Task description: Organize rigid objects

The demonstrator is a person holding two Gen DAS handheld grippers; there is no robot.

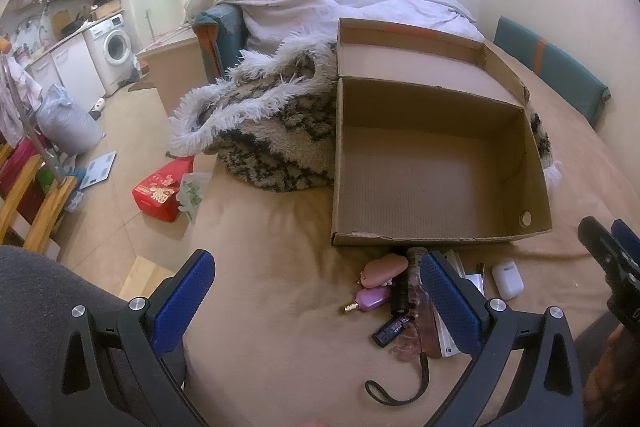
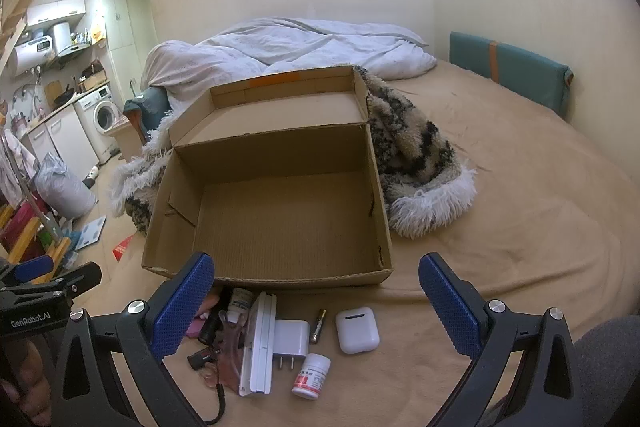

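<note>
An open, empty cardboard box [image 1: 436, 171] [image 2: 276, 211] sits on the beige bed. Small objects lie in front of it: a white earbud case [image 2: 357, 330] [image 1: 507, 279], a battery [image 2: 318, 325], a white charger plug [image 2: 291, 343], a white pill bottle [image 2: 312, 375], a flat white box [image 2: 259, 343], a black flashlight [image 1: 401, 291], a pink case [image 1: 384, 269], a purple trinket [image 1: 370, 301]. My left gripper [image 1: 316, 303] is open above the bed, left of the pile. My right gripper [image 2: 316, 307] is open above the pile.
A furry black-and-white blanket [image 1: 272, 131] lies against the box's left and far sides. A white duvet [image 2: 288, 47] is heaped at the back. A teal cushion [image 2: 508, 71] lines the right wall. The bed's left edge drops to a cluttered floor with a red bag [image 1: 160, 193].
</note>
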